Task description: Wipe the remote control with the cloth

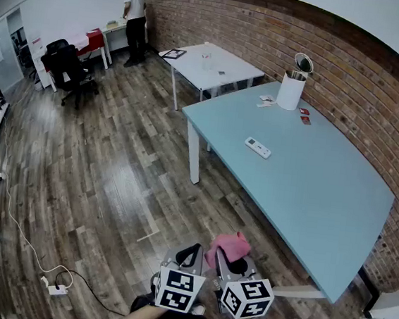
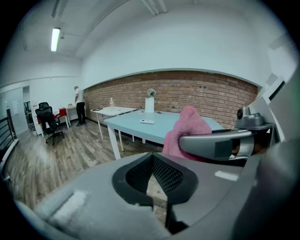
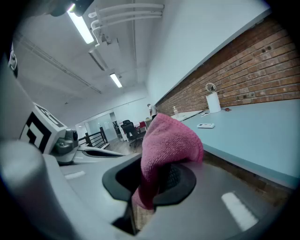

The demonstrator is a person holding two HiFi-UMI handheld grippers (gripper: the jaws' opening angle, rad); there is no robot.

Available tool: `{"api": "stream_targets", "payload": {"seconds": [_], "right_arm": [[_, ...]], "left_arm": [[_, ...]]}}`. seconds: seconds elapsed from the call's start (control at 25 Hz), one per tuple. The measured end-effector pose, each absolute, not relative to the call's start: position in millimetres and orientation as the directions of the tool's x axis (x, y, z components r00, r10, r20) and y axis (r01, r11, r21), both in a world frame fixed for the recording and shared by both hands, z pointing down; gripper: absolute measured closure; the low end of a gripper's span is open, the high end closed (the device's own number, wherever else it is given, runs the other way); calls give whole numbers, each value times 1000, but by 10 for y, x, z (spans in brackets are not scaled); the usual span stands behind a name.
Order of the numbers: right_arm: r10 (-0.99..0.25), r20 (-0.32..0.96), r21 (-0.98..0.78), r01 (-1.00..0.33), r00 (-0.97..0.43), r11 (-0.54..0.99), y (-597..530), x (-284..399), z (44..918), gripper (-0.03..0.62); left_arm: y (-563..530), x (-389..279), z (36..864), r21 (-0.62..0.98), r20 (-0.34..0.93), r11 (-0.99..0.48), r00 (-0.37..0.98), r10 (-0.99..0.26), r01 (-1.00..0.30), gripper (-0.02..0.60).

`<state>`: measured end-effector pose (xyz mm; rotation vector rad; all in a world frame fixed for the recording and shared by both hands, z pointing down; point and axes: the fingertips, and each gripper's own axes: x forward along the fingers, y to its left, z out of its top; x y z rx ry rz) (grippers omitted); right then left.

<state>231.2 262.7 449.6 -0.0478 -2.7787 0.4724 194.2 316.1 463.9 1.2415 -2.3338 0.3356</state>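
A white remote control (image 1: 258,148) lies flat on the light blue table (image 1: 322,203), a good way ahead of both grippers; it shows small in the left gripper view (image 2: 146,122) and the right gripper view (image 3: 206,125). My right gripper (image 1: 224,253) is shut on a pink cloth (image 1: 231,245), which bunches up over its jaws (image 3: 168,150). Beside it on the left, my left gripper (image 1: 191,252) is shut and holds nothing (image 2: 151,180). Both are held low over the wooden floor, short of the table's near corner. The pink cloth (image 2: 187,133) also shows to the right in the left gripper view.
On the blue table's far end stand a white bin (image 1: 290,90) with a small mirror, and small red and white items (image 1: 303,115). A white table (image 1: 209,64) stands behind. A person (image 1: 134,24) stands at a far desk near a black office chair (image 1: 71,67). A power strip (image 1: 57,289) lies on the floor.
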Motion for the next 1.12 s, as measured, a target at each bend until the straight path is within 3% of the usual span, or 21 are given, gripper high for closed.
{"api": "stream_targets", "payload": {"seconds": [0.44,1.12], "right_arm": [[106,338,-296,1,-935,955,2468,1943,4648,530],[0,406,-293,-130,-914,947,1719,595,4767,530]], "left_arm": [[2866,1612,4727,40,500,543,-453,-738,-839,581],[2042,137,4843,89,524,437,-331,-785,-895,581]]}}
